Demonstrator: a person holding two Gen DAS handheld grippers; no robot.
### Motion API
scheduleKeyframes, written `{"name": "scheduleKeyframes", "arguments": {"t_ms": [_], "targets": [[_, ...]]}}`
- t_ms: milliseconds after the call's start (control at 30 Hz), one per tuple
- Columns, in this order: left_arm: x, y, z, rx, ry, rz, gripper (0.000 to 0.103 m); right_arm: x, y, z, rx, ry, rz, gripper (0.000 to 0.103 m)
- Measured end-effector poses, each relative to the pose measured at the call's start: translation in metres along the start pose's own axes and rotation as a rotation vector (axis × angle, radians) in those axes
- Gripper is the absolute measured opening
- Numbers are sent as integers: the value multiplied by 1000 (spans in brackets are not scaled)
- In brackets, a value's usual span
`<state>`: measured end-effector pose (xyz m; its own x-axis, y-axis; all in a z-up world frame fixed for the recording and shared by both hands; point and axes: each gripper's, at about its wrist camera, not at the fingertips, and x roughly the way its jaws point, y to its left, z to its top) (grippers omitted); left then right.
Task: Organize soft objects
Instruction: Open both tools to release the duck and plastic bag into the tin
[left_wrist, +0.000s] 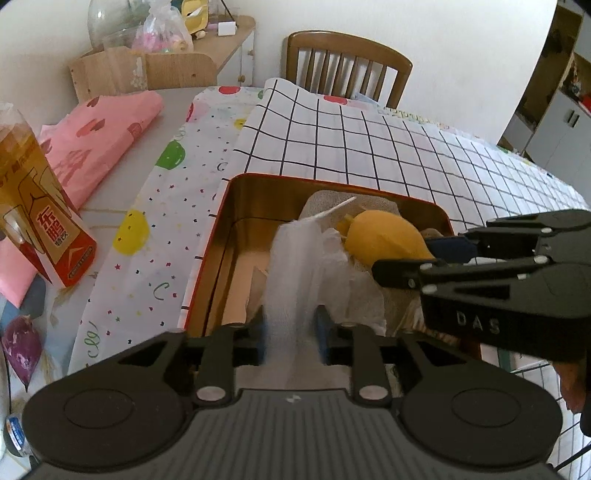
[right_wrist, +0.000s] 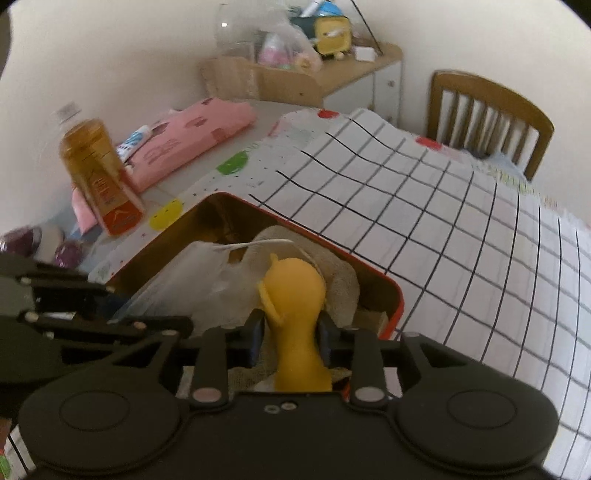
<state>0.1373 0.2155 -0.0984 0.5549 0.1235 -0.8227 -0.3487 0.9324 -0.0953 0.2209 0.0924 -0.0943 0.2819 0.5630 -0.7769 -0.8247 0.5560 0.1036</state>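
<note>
My left tool (left_wrist: 291, 332) clamped on white gauze cloth (left_wrist: 295, 266); right tool (right_wrist: 291, 339) clamped on yellow squeeze toy (right_wrist: 295, 295), both over tin (left_wrist: 221, 229). Risk: cloth snags toy, tools collide, tin shifts on counter (left_wrist: 406, 140).

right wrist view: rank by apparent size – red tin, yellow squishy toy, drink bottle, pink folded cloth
1. red tin, largest, though partly covered by its contents.
2. pink folded cloth.
3. and 4. yellow squishy toy and drink bottle look similar; the toy sits in the right tongs, close to the lens, so no ranking.
</note>
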Motion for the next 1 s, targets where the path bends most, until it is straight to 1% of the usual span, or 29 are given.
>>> {"name": "scheduleKeyframes", "arguments": {"t_ms": [33,67,167,233,267,333,367,533,733,800,867,1000], "targets": [[-1,0,0,-7,-4,0,45,-2,1,0,-9,-3,7,32],[-3,1,-1,-12,-10,7,52,-4,2,-1,-14,-5,4,31],[-7,3,-3,-30,-19,1,61,-9,-1,-2,-16,-11,5,34],[-10,5,-3,-40,-26,-2,62,-14,-4,-2,-5,-22,2,42],[-12,5,-3,-39,-29,0,62,-18,-5,-3,0,-34,6,44],[-17,5,-4,-35,-35,3,63,-25,-8,-3,11,-50,23,54],[-19,5,-5,-35,-38,2,64,-28,-8,-3,14,-59,28,56],[-34,4,-8,-32,-63,4,65,-50,-8,-4,19,-104,42,60],[-55,1,-10,-24,-102,-4,66,-73,-7,-9,32,-141,56,63],[-62,0,-11,-22,-116,-5,67,-80,-7,-11,37,-149,59,63],[-70,-2,-12,-13,-133,-13,71,-87,-6,-15,43,-158,58,63],[-86,-9,-15,17,-168,-21,72,-101,-6,-21,55,-176,59,65]]}}
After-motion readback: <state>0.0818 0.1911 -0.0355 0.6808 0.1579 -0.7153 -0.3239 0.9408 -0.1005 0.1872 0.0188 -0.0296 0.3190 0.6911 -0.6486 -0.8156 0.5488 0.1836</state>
